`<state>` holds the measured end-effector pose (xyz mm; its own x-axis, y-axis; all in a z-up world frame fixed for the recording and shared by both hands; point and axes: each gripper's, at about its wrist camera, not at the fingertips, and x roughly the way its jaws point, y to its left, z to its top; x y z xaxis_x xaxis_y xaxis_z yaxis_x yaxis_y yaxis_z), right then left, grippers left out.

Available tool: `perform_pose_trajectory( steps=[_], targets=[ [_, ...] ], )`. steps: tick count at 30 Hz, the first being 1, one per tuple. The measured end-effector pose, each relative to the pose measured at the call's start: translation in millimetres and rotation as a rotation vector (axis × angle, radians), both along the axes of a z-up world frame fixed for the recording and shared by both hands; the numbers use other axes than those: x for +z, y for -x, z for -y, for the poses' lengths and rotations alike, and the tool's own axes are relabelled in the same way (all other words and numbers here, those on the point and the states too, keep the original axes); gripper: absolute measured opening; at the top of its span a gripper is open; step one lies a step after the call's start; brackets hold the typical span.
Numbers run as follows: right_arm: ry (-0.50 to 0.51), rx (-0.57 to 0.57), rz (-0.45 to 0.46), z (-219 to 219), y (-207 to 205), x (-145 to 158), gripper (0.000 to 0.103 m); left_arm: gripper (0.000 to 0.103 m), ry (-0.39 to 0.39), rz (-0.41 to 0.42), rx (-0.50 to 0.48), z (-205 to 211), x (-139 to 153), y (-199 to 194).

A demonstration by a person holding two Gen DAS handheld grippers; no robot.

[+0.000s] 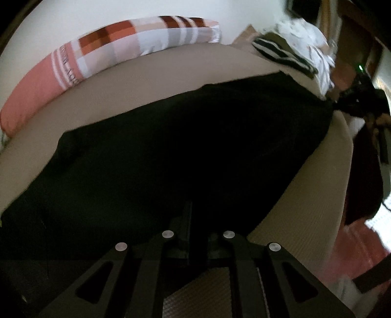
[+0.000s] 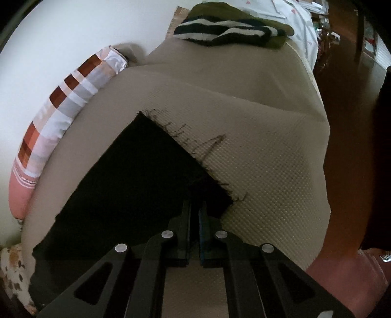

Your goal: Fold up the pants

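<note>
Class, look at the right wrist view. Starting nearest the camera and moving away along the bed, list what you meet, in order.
right gripper → black pants with a frayed hem → bare beige bed cover → black-and-white striped garment lying on an olive one

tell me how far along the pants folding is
Early, it seems. Done: the black pants lie spread on the beige mattress. In hand: both jaws look closed on the fabric, the right hand-held gripper by the frayed hem, the left hand-held gripper at a near edge. Left: no finished fold shows.
</note>
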<state>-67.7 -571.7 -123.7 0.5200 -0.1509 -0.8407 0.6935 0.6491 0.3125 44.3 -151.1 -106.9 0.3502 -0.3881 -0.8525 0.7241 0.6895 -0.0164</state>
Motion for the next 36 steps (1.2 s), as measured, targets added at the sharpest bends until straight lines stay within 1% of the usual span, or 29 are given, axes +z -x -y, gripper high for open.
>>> perform_pose_trajectory(
  steps=[5, 6, 8, 10, 12, 13, 15, 17, 18, 19, 20, 21, 23, 26, 29, 30, 33, 36],
  targets=[
    [0.043, 0.016, -0.003, 1, -9, 11, 0.003, 0.014, -0.02, -0.004, -0.01, 3, 1, 0],
    [0.058, 0.021, -0.016, 2, -11, 9, 0.003, 0.021, -0.027, -0.003, -0.008, 3, 2, 1],
    [0.039, 0.014, -0.011, 2, -13, 7, 0.003, 0.029, -0.042, -0.009, 0.0, 2, 4, 3],
    [0.037, 0.0, 0.005, 3, -13, 10, 0.003, 0.035, -0.024, -0.04, 0.001, -5, 7, 4],
    [0.059, 0.002, 0.011, 3, -13, 16, 0.003, 0.046, 0.005, -0.074, 0.013, -16, 11, 5],
    [0.071, -0.002, 0.01, 4, -14, 20, 0.003, 0.047, 0.023, -0.089, 0.017, -23, 14, 6],
    [0.064, -0.008, 0.011, 8, -15, 20, 0.003, 0.049, 0.067, -0.112, 0.025, -35, 21, 6],
    [0.073, 0.001, -0.035, 12, -19, 13, 0.004, 0.051, 0.107, -0.131, 0.047, -46, 25, 4],
    [0.051, 0.016, -0.054, 16, -20, 5, 0.005, 0.052, 0.116, -0.134, 0.061, -50, 26, 2],
    [0.034, 0.004, -0.053, 19, -18, 3, 0.008, 0.052, 0.122, -0.133, 0.083, -54, 27, 0],
    [0.02, -0.013, -0.051, 23, -15, 4, 0.015, 0.052, 0.128, -0.133, 0.115, -59, 27, -3],
    [0.017, -0.027, -0.05, 27, -13, 6, 0.017, 0.052, 0.131, -0.138, 0.137, -62, 27, -6],
    [0.042, -0.06, -0.028, 39, -7, 19, 0.017, 0.052, 0.148, -0.147, 0.176, -68, 28, -13],
    [0.006, -0.012, 0.018, 55, -11, 33, 0.017, 0.052, 0.184, -0.133, 0.249, -75, 30, -24],
    [-0.077, 0.107, 0.076, 64, -31, 42, 0.017, 0.052, 0.188, -0.124, 0.3, -75, 29, -35],
    [-0.089, 0.135, 0.083, 64, -38, 44, 0.018, 0.052, 0.189, -0.129, 0.313, -74, 28, -38],
    [-0.125, 0.235, 0.079, 64, -71, 41, 0.019, 0.052, 0.192, -0.132, 0.361, -73, 26, -49],
    [-0.164, 0.325, 0.051, 62, -109, 29, 0.019, 0.052, 0.182, -0.129, 0.4, -75, 24, -54]
  ],
)
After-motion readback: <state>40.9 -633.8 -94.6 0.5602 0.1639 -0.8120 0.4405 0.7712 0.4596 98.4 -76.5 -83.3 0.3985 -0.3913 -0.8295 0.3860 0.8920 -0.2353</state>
